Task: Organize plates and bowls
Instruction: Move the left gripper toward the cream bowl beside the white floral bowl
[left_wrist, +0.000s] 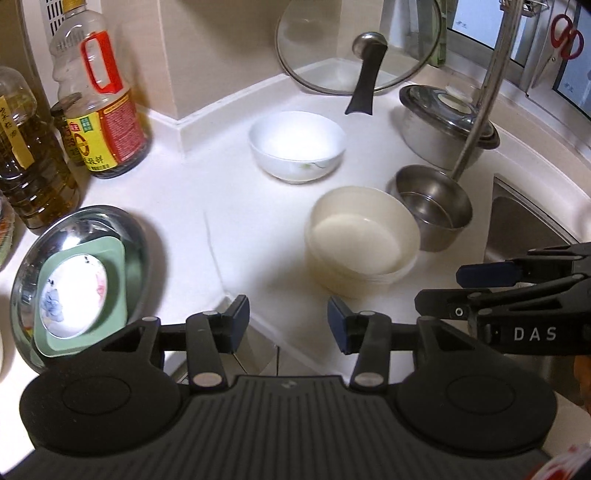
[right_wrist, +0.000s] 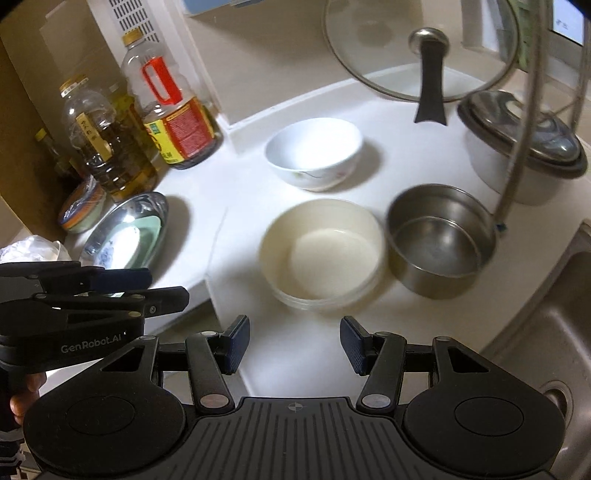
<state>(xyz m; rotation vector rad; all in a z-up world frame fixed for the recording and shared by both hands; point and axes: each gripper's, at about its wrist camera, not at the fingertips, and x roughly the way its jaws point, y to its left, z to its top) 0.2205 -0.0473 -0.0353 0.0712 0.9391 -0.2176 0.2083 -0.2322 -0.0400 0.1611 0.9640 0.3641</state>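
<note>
A white ceramic bowl (left_wrist: 297, 146) (right_wrist: 314, 153) stands at the back of the white counter. A stack of cream plastic bowls (left_wrist: 364, 240) (right_wrist: 323, 253) stands in front of it, beside a small steel bowl (left_wrist: 432, 206) (right_wrist: 439, 242). At the left a steel plate (left_wrist: 77, 266) (right_wrist: 127, 229) holds a green square dish (left_wrist: 118, 266) and a small flowered plate (left_wrist: 72, 299). My left gripper (left_wrist: 288, 325) is open and empty, short of the cream bowls. My right gripper (right_wrist: 293, 343) is open and empty, just in front of them.
Oil and sauce bottles (left_wrist: 105, 122) (right_wrist: 177, 122) stand at the back left. A glass lid (left_wrist: 360, 44) leans on the wall. A lidded steel pot (left_wrist: 447, 125) (right_wrist: 524, 147) and a ladle handle (left_wrist: 480, 110) are at the right. The sink (left_wrist: 528, 229) (right_wrist: 546, 332) lies at the far right.
</note>
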